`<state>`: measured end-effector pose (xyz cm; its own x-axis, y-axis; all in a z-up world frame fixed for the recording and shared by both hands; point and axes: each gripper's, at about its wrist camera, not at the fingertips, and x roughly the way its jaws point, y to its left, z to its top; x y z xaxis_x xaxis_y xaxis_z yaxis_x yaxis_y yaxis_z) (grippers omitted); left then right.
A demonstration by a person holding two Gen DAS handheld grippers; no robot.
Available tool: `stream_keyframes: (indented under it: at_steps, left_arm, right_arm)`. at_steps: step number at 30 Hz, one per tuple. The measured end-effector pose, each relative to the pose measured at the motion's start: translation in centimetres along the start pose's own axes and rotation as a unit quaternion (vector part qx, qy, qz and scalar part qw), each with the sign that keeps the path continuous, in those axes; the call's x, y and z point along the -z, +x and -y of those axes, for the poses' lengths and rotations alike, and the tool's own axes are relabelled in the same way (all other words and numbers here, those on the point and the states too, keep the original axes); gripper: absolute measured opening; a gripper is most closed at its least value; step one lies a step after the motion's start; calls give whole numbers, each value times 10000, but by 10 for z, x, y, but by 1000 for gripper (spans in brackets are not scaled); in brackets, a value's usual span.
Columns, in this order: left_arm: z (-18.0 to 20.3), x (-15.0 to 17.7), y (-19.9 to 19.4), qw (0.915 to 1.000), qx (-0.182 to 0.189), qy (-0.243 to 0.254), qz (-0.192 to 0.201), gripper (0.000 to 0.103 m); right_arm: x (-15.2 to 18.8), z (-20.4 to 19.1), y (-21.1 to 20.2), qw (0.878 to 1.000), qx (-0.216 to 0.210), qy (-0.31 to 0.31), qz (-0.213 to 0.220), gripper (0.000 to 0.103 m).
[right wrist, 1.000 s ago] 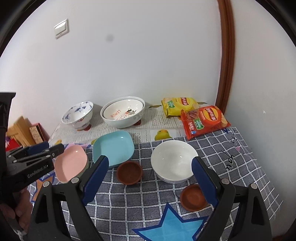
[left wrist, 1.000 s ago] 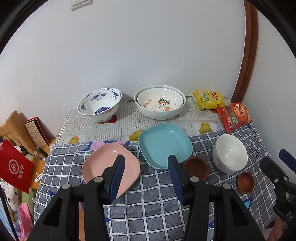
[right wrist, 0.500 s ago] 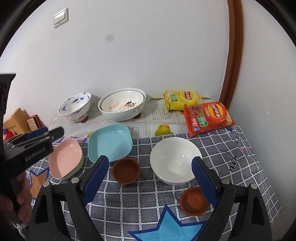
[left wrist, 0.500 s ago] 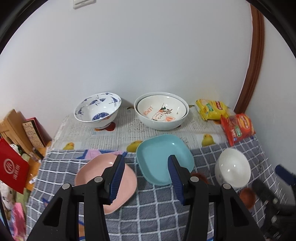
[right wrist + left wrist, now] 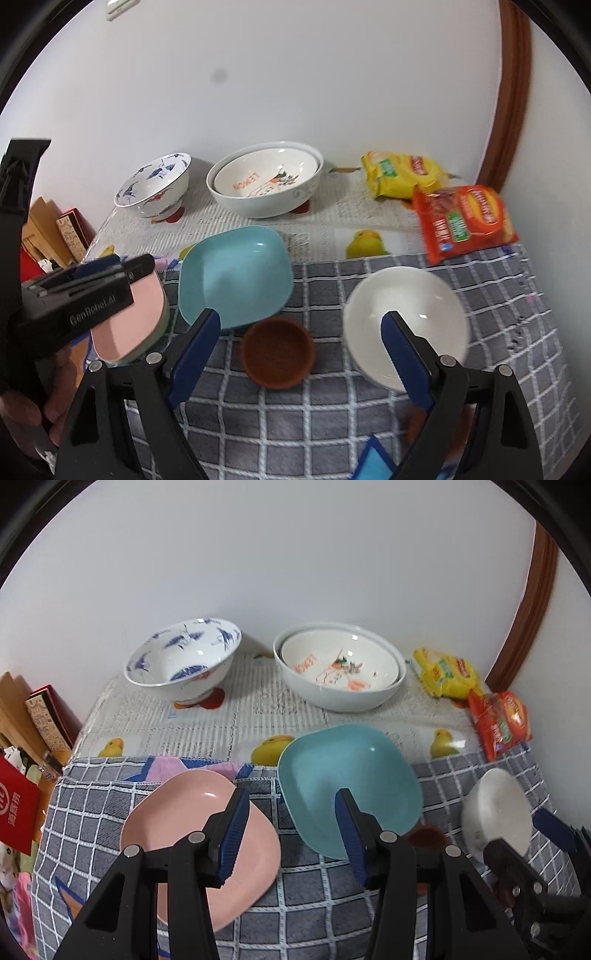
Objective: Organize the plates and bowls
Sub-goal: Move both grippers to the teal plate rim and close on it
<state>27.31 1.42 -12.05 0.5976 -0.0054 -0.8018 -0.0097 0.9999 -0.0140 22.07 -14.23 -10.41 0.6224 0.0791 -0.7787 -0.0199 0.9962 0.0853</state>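
A pink plate (image 5: 192, 823) and a teal plate (image 5: 347, 779) lie on the checked cloth (image 5: 92, 797). In the right wrist view the pink plate (image 5: 129, 325) sits on a pale green plate. My left gripper (image 5: 291, 830) is open and empty, hovering between the two plates. My right gripper (image 5: 299, 354) is open and empty above a small brown bowl (image 5: 279, 354), with the white bowl (image 5: 406, 317) at its right finger. A blue-patterned bowl (image 5: 184, 661) and two nested white bowls (image 5: 340, 668) stand at the back.
Yellow (image 5: 402, 173) and red (image 5: 465, 221) snack bags lie at the back right by the wall. Boxes and a red packet (image 5: 18, 808) sit off the table's left edge. A second small brown bowl (image 5: 417, 424) is blurred behind my right finger.
Both grippers have moved forward and down toward the table. The dishes have not moved. Both jaws stay open.
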Motion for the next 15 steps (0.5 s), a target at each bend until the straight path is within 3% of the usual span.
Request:
stream_keyframes:
  at_steps: [7,15]
  left_arm:
    - [-11,-9,43,9992,0,-102,-391,46]
    - [-15,-23,76,9988,-49,-125,-467,46]
  right_arm:
    - [-15,-5,50,9988,-268,206,-347,73]
    - [-37,-10,101,9980,-294,125,-544,63]
